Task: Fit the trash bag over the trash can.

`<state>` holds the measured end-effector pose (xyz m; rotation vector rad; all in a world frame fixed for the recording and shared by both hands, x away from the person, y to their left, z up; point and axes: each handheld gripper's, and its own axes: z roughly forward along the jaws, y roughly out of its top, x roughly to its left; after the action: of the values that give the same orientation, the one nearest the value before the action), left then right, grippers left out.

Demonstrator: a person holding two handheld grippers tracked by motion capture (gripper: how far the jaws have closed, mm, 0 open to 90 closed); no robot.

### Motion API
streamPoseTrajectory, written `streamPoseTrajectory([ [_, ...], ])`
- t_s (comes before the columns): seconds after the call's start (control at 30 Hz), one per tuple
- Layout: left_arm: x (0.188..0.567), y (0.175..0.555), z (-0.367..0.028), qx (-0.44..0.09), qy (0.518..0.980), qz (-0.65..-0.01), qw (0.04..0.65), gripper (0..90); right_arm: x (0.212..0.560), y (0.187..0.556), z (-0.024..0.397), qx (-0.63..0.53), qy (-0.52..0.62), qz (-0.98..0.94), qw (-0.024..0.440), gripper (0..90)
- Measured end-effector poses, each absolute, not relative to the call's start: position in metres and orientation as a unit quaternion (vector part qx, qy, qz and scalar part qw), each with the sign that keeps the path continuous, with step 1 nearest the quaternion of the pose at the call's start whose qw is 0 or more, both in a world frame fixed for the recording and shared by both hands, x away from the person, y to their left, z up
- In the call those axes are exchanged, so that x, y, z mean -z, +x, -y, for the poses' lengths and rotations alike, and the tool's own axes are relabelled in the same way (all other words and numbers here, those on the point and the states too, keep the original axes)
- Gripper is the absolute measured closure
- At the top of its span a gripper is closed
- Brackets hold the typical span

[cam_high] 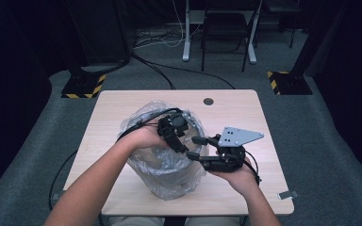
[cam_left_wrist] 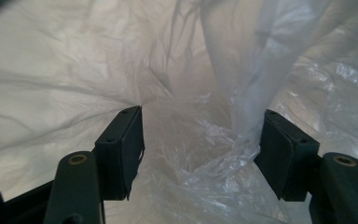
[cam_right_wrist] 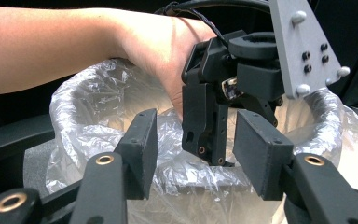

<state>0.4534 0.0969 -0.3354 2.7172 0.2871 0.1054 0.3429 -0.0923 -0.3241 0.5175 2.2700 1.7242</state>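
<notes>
Liner [cam_high: 136, 120] clear plastic bag draped over bin [cam_high: 169, 181] mid-table | my left gripper [cam_left_wrist: 200, 149] inside it, jaws apart, nothing pinched | film thin, limp, slippery: pinch a fold at rim | my right gripper [cam_right_wrist: 193, 154] at near rim, jaws spread, empty

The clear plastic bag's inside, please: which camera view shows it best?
The left gripper view: it looks straight into the plastic bag, past the open left gripper. The high view shows its whole outline; the right gripper view shows its rim and outside.
</notes>
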Motion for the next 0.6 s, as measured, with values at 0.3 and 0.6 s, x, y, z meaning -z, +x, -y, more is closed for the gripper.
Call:
streamPoseTrajectory([
  [0.3,0.307,0.439,-0.105,-0.07,0.969,-0.091,0.22,36.8,0.325,0.343,0.092,-0.594,0.177,-0.775,0.123,48.8],
  [0.6,0.27,0.429,-0.144,-0.103,0.958,-0.11,0.245,36.6,0.326,0.343,0.092,-0.596,0.176,-0.773,0.123,48.7],
])
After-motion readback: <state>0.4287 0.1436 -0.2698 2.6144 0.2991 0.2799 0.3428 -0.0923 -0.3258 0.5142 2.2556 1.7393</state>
